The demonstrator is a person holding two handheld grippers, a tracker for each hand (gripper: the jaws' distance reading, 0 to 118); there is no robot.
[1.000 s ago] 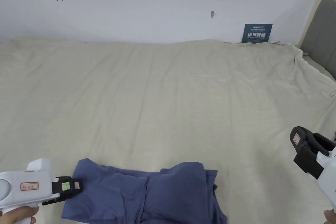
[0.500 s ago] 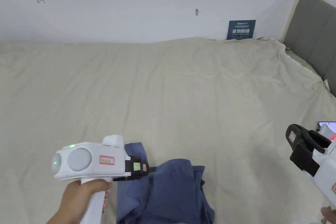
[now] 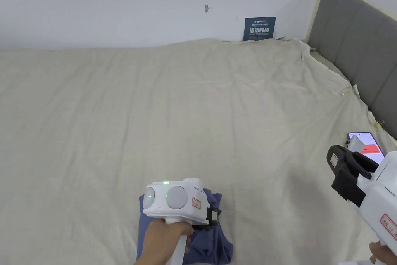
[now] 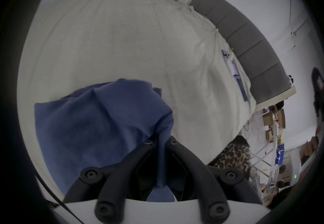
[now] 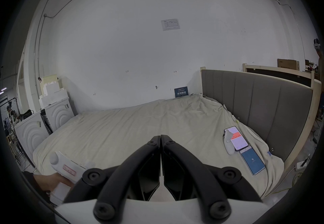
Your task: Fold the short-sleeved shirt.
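Left gripper pinches blue shirt fabric between both jaws. Right gripper off to its right, jaws together, empty.

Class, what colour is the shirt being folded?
Plain blue short-sleeved cloth shirt; clearest in the left gripper view.

Plain dark-blue cotton shirt, cream wrinkled bedsheet, grey padded headboard at two o'clock.

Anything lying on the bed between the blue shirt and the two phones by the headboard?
No. In the head view, only bare cream bedsheet lies between the blue short-sleeved shirt and the phones.
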